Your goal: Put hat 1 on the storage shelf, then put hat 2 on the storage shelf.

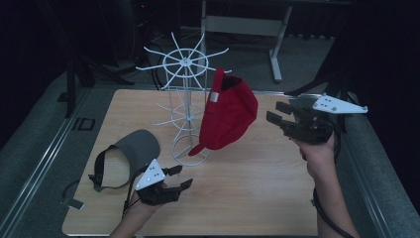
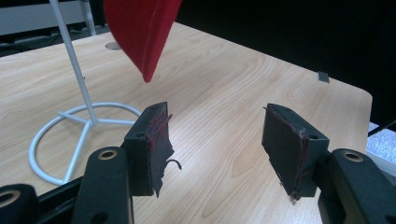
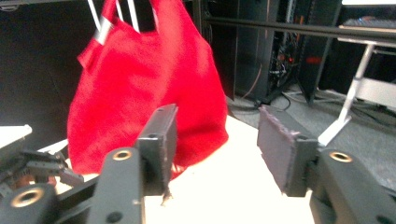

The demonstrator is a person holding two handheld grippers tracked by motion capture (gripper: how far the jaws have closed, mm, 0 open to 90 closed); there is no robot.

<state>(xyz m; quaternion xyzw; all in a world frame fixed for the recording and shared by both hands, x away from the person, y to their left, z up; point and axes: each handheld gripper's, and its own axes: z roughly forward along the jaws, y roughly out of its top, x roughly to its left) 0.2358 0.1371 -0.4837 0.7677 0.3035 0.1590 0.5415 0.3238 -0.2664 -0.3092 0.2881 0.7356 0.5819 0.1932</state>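
A red cap (image 1: pixel 229 115) hangs by its back strap from an arm of the white wire rack (image 1: pixel 184 84), brim pointing down. My right gripper (image 1: pixel 276 112) hovers just right of the cap, jaws apart with nothing between them. In the right gripper view the red cap (image 3: pixel 144 88) hangs ahead of the jaws of the right gripper (image 3: pixel 212 144). My left gripper (image 1: pixel 179 177) rests low near the table's front, open and empty. From the left gripper view the cap's brim (image 2: pixel 142 32) hangs above and beyond the left gripper (image 2: pixel 215 140).
A dark grey visor cap (image 1: pixel 130 156) lies on the wooden table (image 1: pixel 257 198) at the left, close to my left hand. The rack's ring base (image 2: pixel 70 135) stands on the table just left of the left jaws. Dark floor surrounds the table edges.
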